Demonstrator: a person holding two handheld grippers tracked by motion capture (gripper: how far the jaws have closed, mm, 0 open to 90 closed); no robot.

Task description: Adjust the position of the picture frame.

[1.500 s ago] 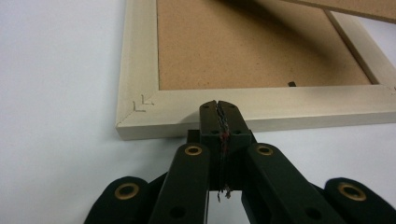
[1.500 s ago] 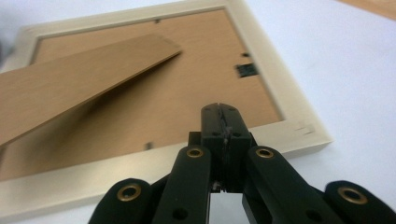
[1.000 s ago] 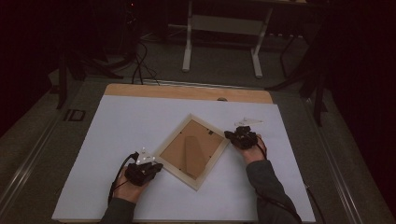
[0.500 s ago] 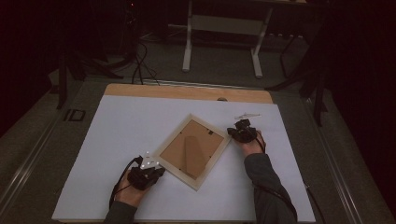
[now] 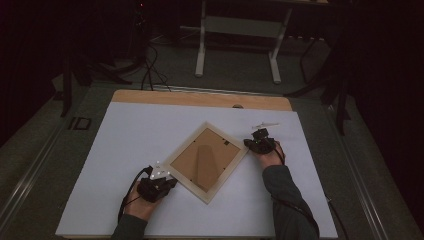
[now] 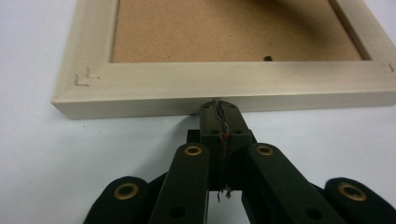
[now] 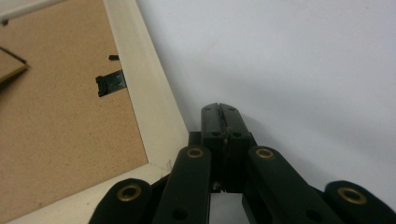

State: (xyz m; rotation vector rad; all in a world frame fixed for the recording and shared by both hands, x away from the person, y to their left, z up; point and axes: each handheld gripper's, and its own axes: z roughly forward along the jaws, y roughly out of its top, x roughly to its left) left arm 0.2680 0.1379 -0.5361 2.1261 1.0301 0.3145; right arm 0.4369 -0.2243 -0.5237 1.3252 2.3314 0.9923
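Left gripper (image 6: 218, 108): jaws pressed together, empty, tips touching outer edge of picture frame (image 6: 224, 88), face down on white table (image 5: 125, 135). Right gripper (image 7: 219, 111): jaws pressed together, empty, frame corner just left of tips.

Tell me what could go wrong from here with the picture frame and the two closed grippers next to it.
The left gripper, shut, meets the outer edge of the picture frame; a push there could slide or spin the frame across the white mat, since nothing clamps it. The right gripper, also shut, sits on the mat just off the frame's corner, so it may slip past instead of bracing it. A small black retaining tab holds the backing board; a stray jaw could bend it.
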